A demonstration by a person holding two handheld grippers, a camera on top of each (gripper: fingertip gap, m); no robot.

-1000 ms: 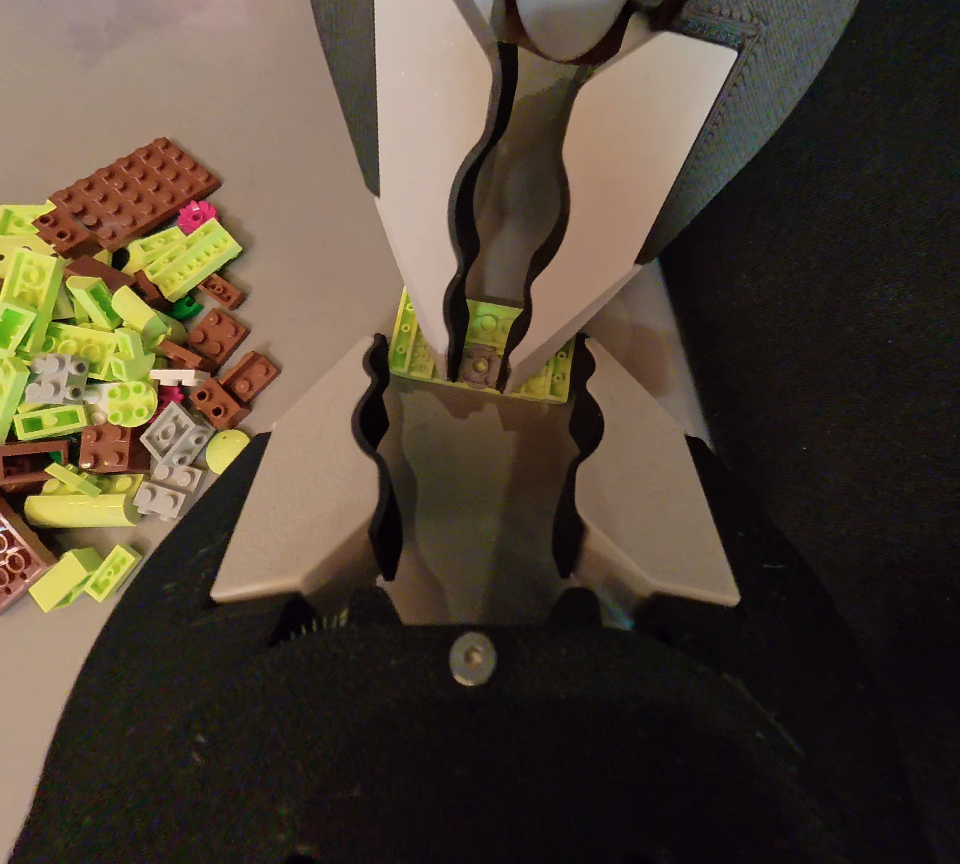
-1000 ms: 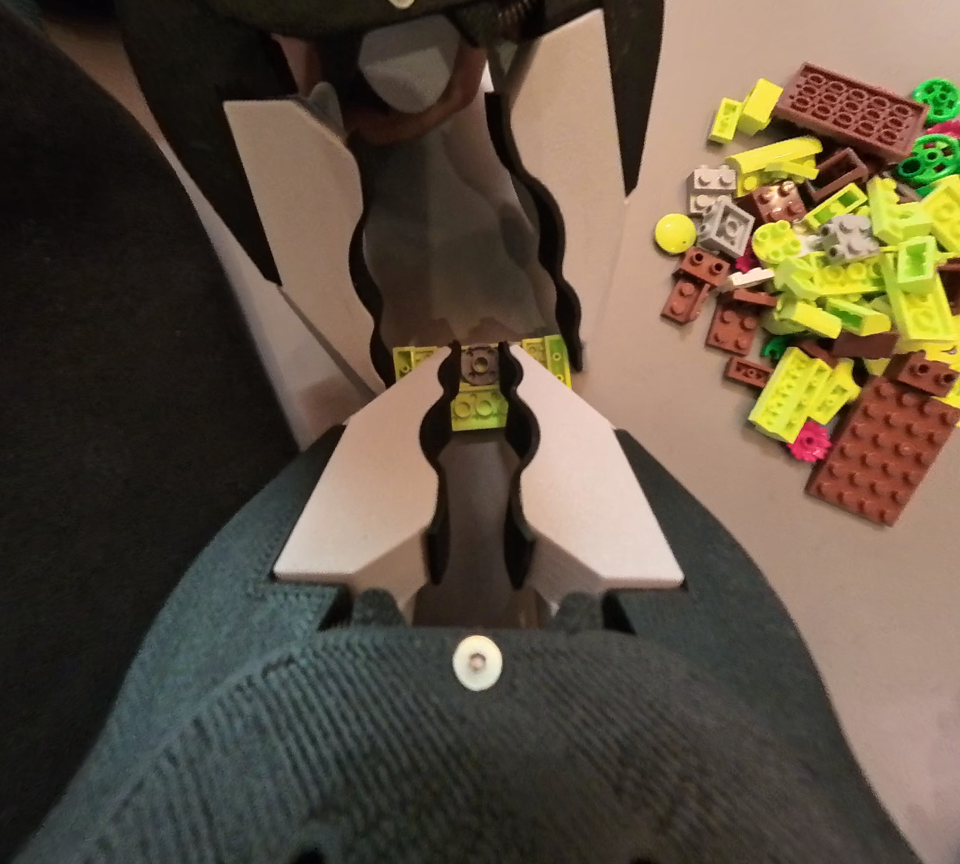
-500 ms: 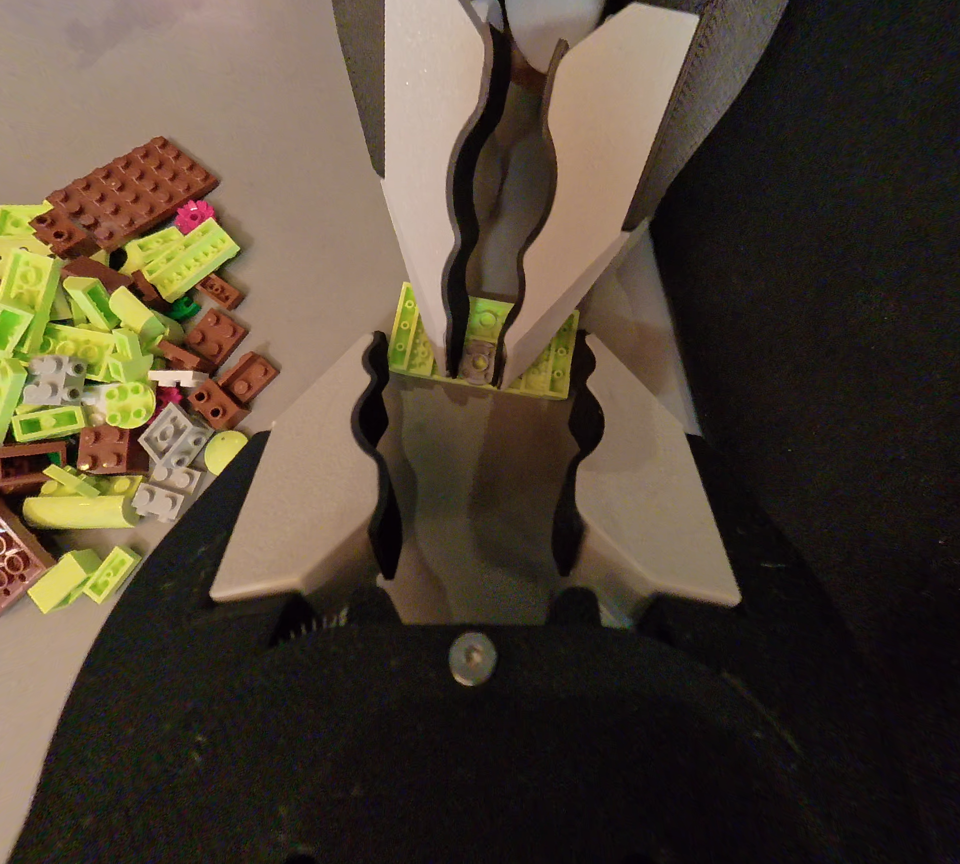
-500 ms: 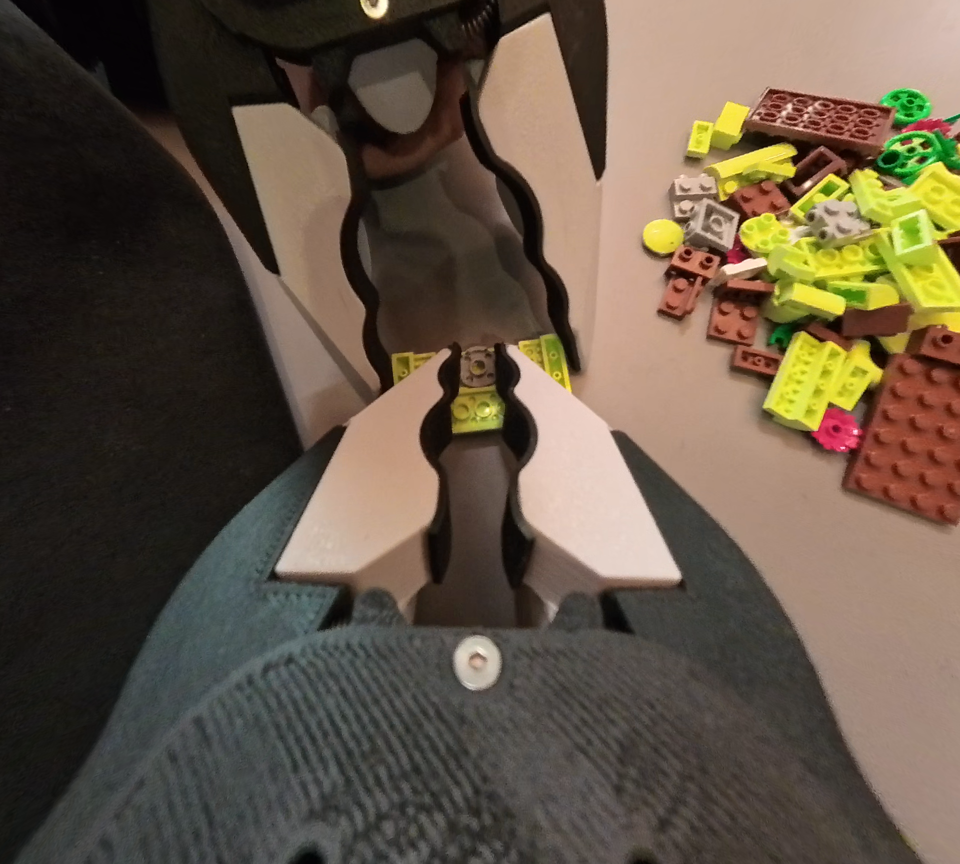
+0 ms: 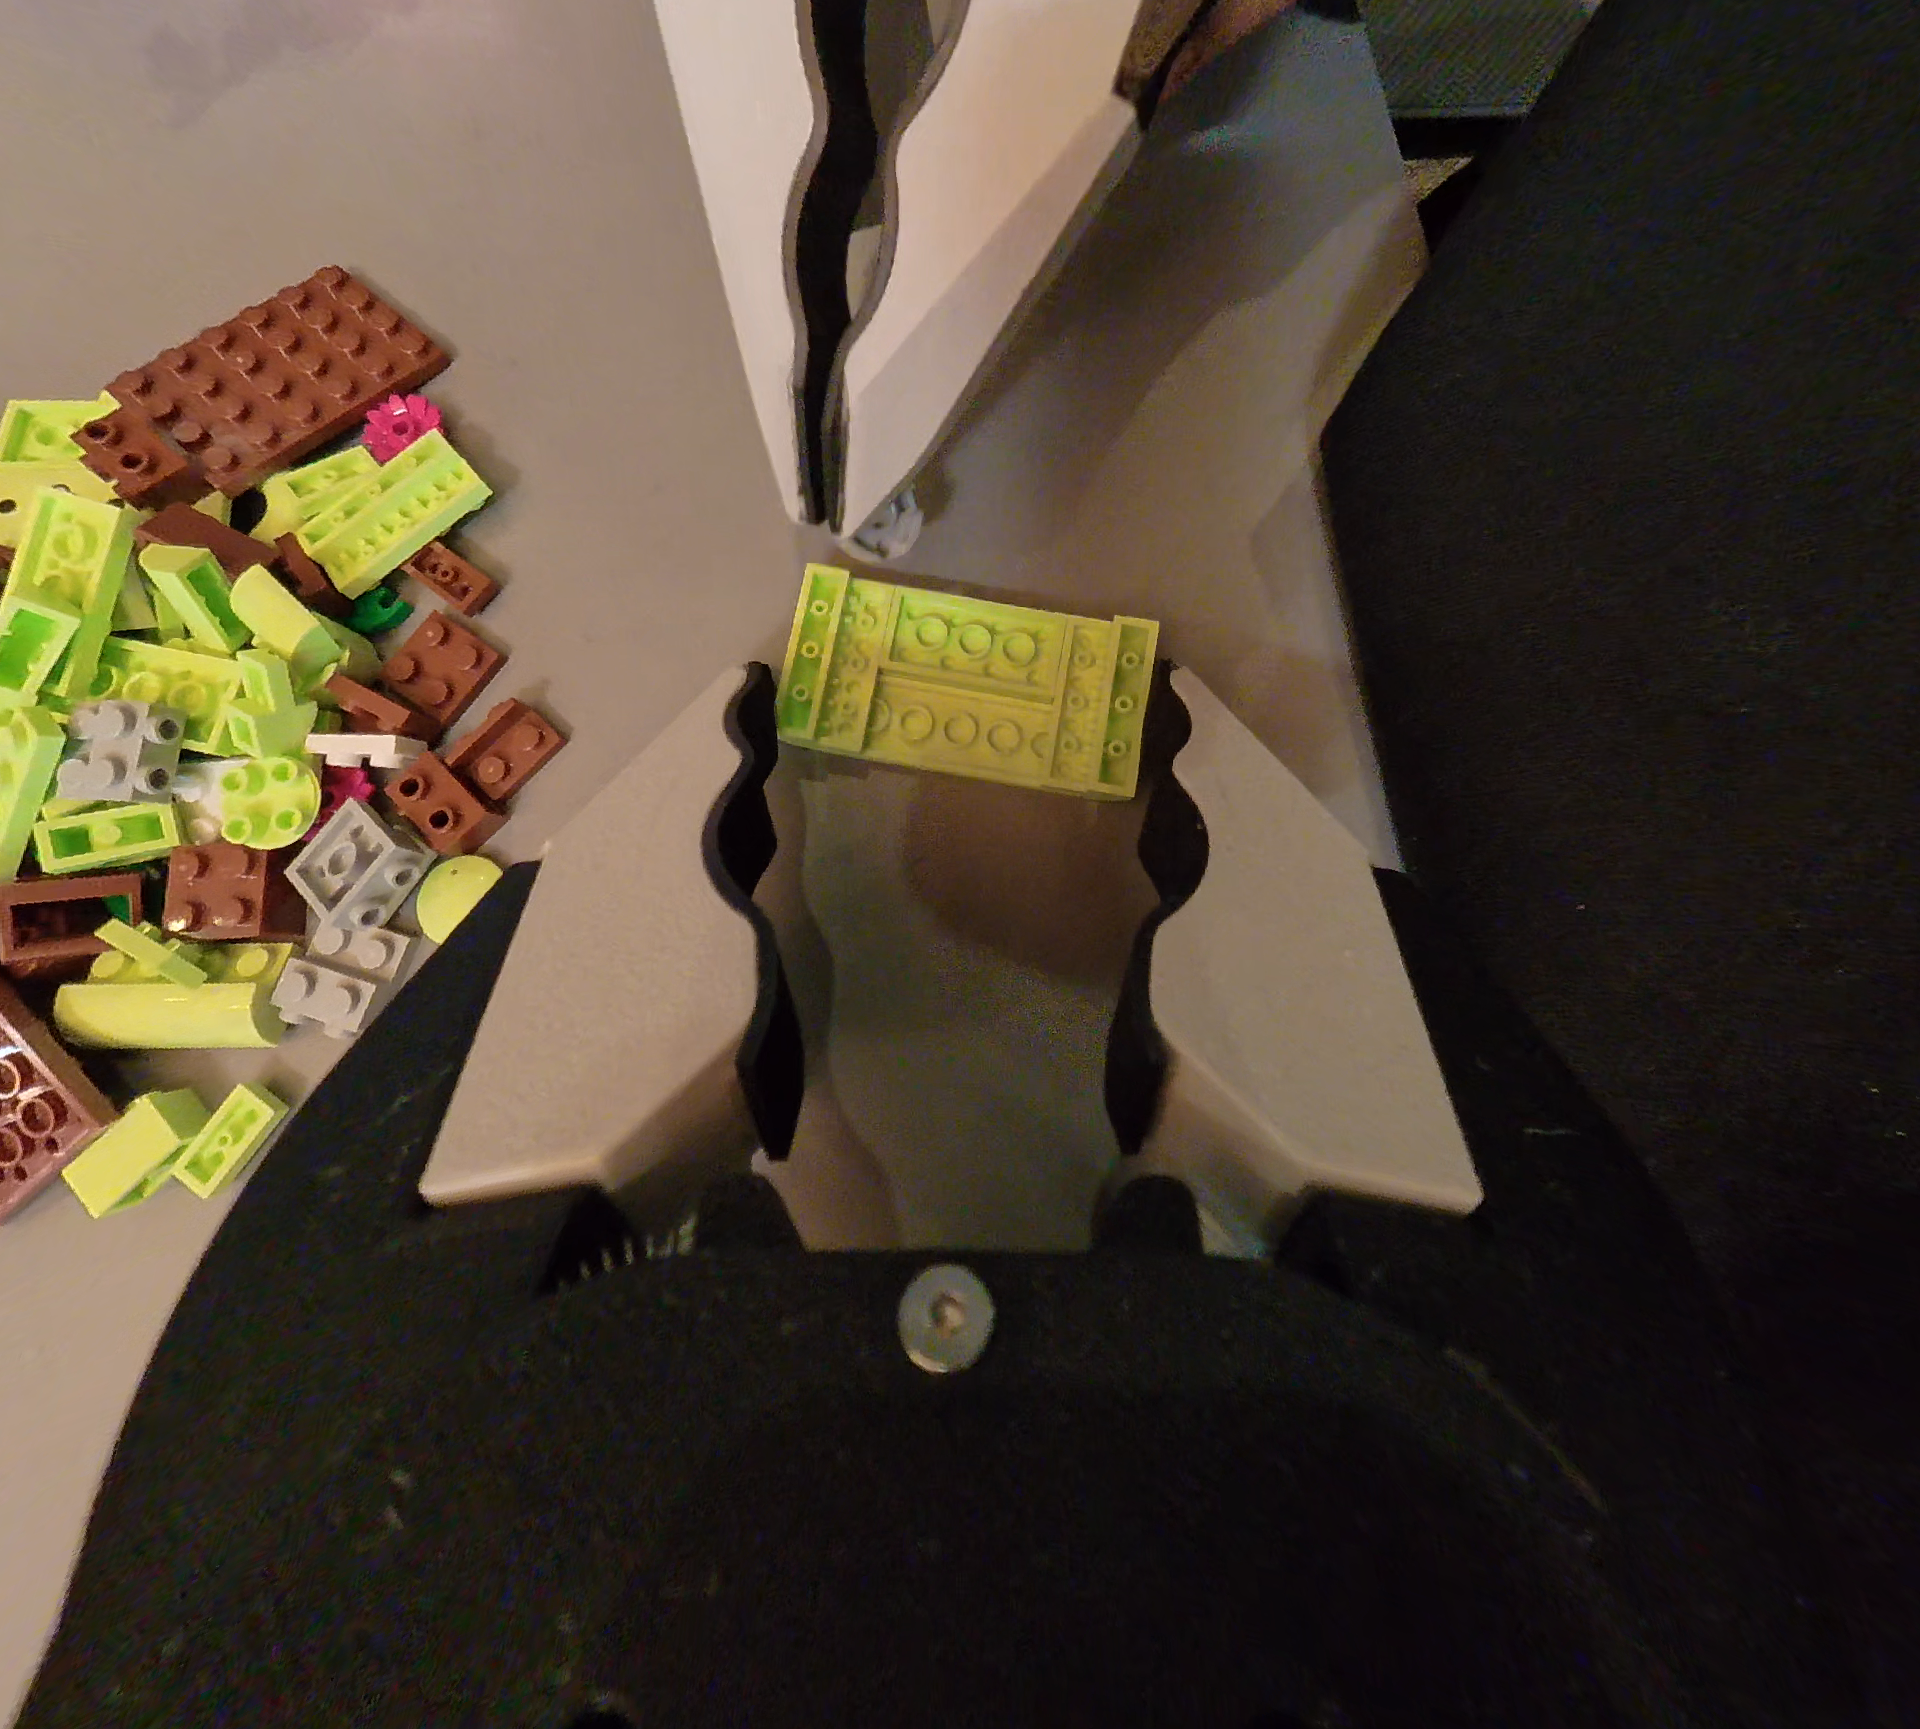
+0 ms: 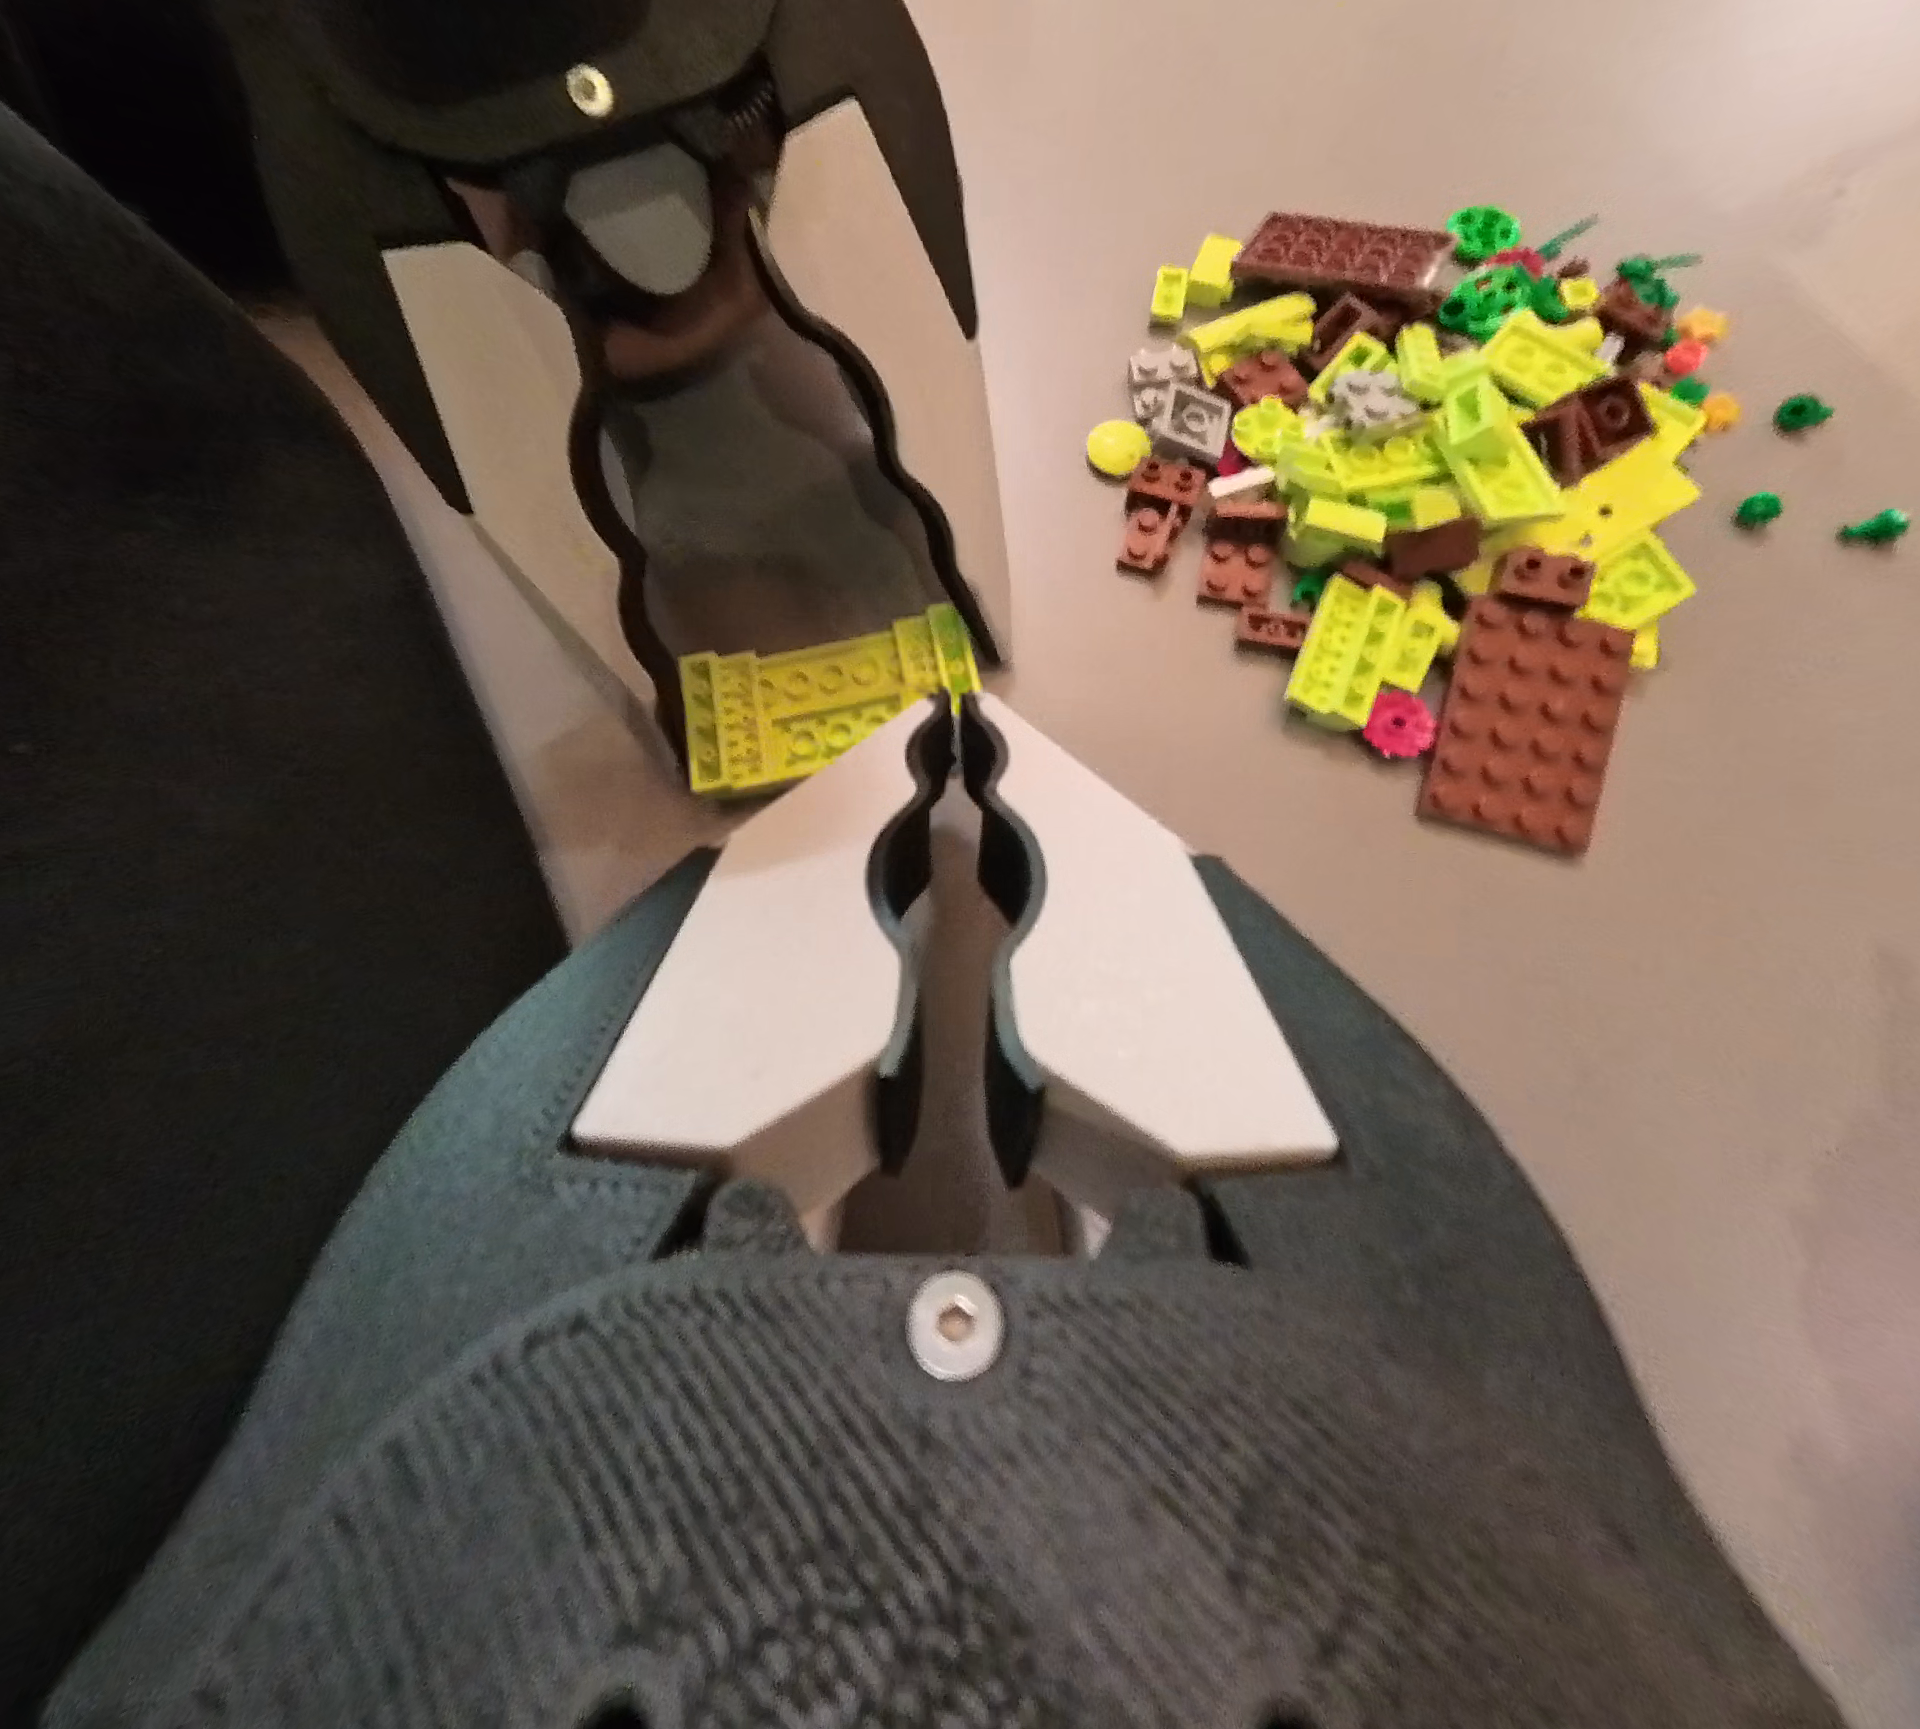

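A flat lime-green plastic brick assembly [image 5: 971, 705], studded, is held between the spread fingers of the left claw [image 5: 966, 703], above the grey tabletop [image 5: 312, 121]. The right claw [image 6: 957, 711] is pressed together. One heap of loose green, brown and grey bricks [image 6: 1455, 474] lies well apart.

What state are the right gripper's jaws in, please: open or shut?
Shut: the right gripper has fingertips together, pinching a small grey piece.

Right gripper pulls back from the lime build

The right gripper [image 5: 831, 526] has lifted clear of the lime build [image 5: 966, 697], jaws now closed together, a small grey piece [image 5: 891, 526] by its tip; the brown-grey stud piece is gone from the build's top.
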